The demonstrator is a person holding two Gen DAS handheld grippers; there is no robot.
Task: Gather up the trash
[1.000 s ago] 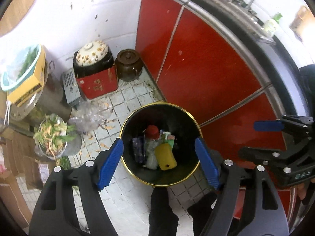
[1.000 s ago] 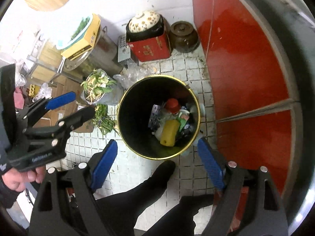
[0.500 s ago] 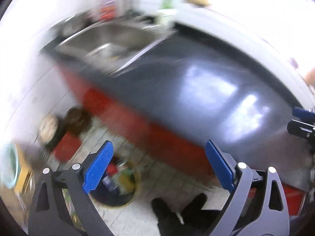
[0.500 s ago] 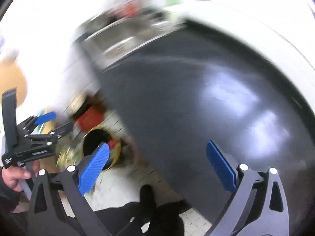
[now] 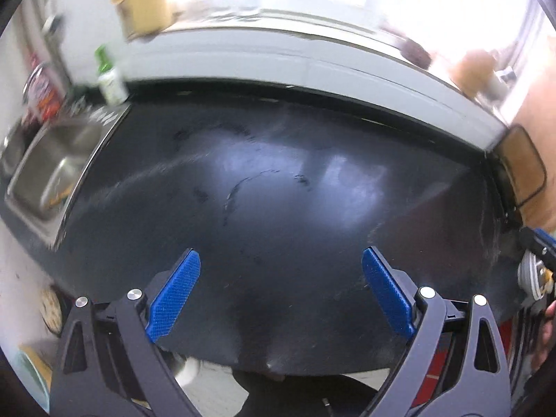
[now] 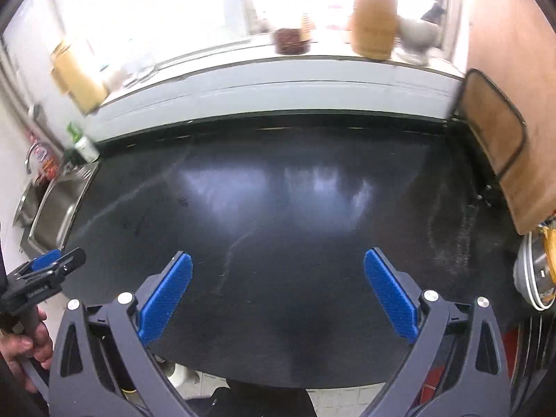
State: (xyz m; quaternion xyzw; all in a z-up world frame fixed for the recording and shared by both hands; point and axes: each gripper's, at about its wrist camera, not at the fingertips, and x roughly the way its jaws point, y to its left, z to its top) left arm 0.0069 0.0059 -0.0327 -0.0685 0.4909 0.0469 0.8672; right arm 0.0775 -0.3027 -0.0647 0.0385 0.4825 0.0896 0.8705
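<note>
left wrist view: left tool (image 5: 280, 291) gapes wide, empty, above black surface (image 5: 278, 180); right tool (image 6: 278, 292) likewise; sink (image 5: 48, 170) at left.

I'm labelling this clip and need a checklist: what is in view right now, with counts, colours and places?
countertop: one, black, glossy, centre
sink: one, steel, left end of the countertop
bottle: one, white with green top, behind the sink
cutting board: one, brown with dark rim, leaning at right
wooden container: one, tan, window ledge
bowls: stacked, metal, count unclear, right edge
left gripper: blue pads, open, empty
right gripper: blue pads, open, empty
</note>
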